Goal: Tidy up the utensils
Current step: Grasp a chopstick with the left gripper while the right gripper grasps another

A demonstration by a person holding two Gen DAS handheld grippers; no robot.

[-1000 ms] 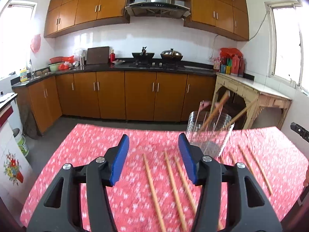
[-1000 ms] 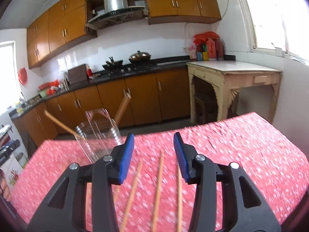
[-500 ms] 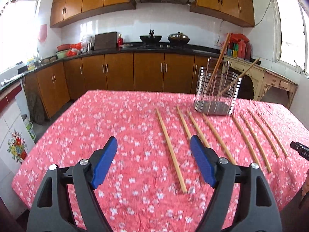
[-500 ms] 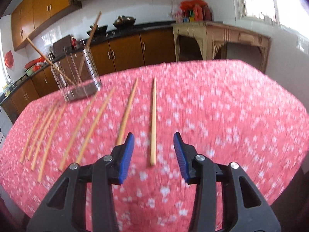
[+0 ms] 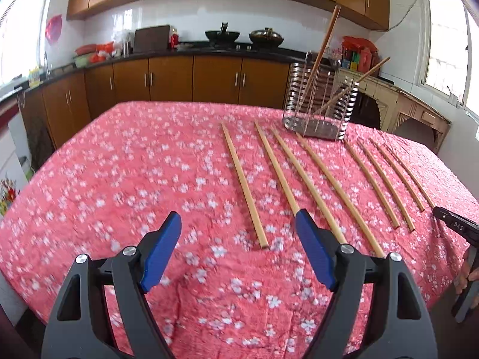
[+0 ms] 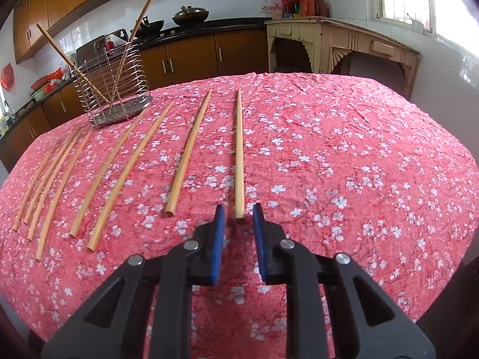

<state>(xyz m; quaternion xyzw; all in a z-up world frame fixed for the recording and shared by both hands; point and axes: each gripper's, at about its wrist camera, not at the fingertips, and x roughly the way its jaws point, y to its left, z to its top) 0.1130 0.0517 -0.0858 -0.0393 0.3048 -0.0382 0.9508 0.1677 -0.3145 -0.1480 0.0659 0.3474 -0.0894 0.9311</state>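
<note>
Right gripper (image 6: 237, 214) low over the surface (image 6: 344, 155), jaws narrow and closing around the near end of the rightmost chopstick (image 6: 239, 149), not yet pressing. Left gripper (image 5: 238, 224) wide, empty. Wire holder (image 6: 112, 89) holds two chopsticks.

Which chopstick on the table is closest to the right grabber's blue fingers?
The rightmost chopstick in the right wrist view. Its near end lies just ahead of the closing right gripper, lined up with the gap; the other chopsticks lie farther left.
</note>
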